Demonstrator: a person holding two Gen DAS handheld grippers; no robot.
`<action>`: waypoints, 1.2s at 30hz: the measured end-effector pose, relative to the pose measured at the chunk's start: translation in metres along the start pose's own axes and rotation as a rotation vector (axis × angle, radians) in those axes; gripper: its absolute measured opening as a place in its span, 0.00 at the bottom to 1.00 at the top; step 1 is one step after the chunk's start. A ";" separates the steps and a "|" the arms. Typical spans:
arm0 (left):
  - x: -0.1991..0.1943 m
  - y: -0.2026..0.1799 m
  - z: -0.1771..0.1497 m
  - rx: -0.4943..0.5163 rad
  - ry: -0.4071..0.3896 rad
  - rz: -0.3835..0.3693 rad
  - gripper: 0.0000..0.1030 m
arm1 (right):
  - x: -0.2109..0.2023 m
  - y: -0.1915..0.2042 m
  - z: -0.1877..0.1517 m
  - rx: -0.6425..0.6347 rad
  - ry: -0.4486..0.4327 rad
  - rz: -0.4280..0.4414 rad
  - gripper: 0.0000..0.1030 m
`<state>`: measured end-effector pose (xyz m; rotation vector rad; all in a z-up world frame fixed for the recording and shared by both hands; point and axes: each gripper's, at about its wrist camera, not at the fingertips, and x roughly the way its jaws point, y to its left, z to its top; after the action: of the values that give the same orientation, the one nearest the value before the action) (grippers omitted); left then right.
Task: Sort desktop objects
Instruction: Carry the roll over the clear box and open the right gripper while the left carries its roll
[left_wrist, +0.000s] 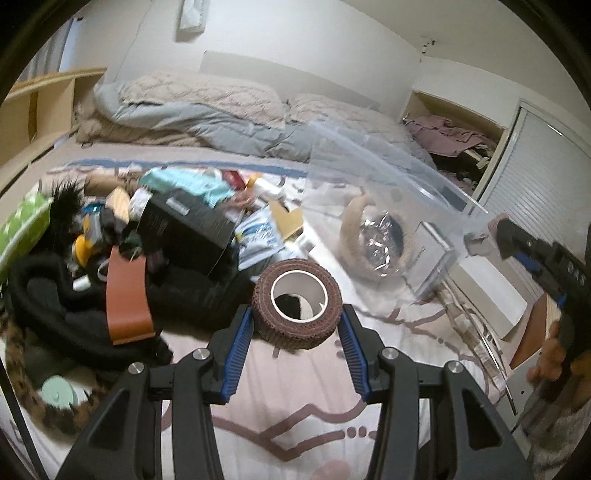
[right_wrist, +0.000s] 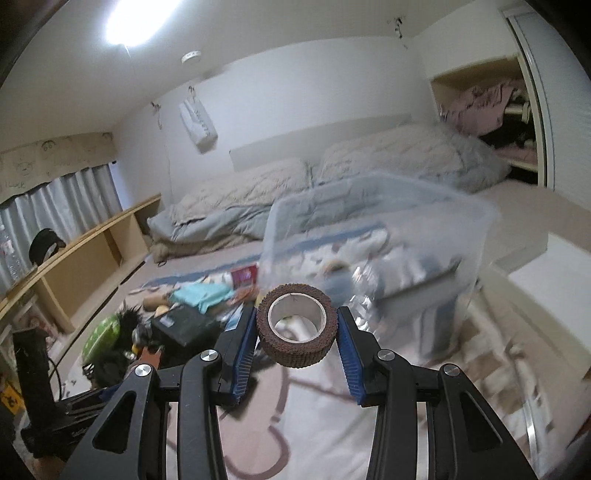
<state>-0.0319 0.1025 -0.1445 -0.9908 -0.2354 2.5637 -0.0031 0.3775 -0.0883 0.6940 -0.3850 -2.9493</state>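
A brown roll of crepe bandage tape (left_wrist: 296, 303) lies on the pink patterned sheet between the blue pads of my left gripper (left_wrist: 296, 325), whose jaws stand at the roll's sides. In the right wrist view my right gripper (right_wrist: 297, 332) is shut on a brown tape roll (right_wrist: 297, 325) and holds it in the air. A clear plastic bin (left_wrist: 388, 206) stands beyond, with a furry beige ring and foil inside. It also shows in the right wrist view (right_wrist: 384, 236), blurred. The right gripper's body (left_wrist: 535, 258) shows at the right edge of the left wrist view.
A pile of clutter lies at the left: a black box (left_wrist: 184, 229), a brown leather strap (left_wrist: 127, 299), black fabric (left_wrist: 55, 306), a green pouch (left_wrist: 22, 225), teal cloth (left_wrist: 184, 184). Pillows and a grey duvet (left_wrist: 207, 122) lie behind. A wooden shelf (right_wrist: 85, 258) runs along the left.
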 end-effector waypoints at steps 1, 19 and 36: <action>-0.001 -0.002 0.003 0.006 -0.005 -0.002 0.46 | 0.000 -0.004 0.007 -0.004 -0.007 -0.008 0.42; 0.003 -0.083 0.072 0.145 -0.137 -0.116 0.46 | 0.062 -0.050 0.077 -0.017 0.175 -0.045 0.42; 0.024 -0.135 0.104 0.189 -0.166 -0.162 0.46 | 0.114 -0.075 0.085 -0.008 0.466 -0.094 0.42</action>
<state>-0.0800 0.2335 -0.0436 -0.6638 -0.1103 2.4667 -0.1446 0.4525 -0.0834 1.3860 -0.3022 -2.7412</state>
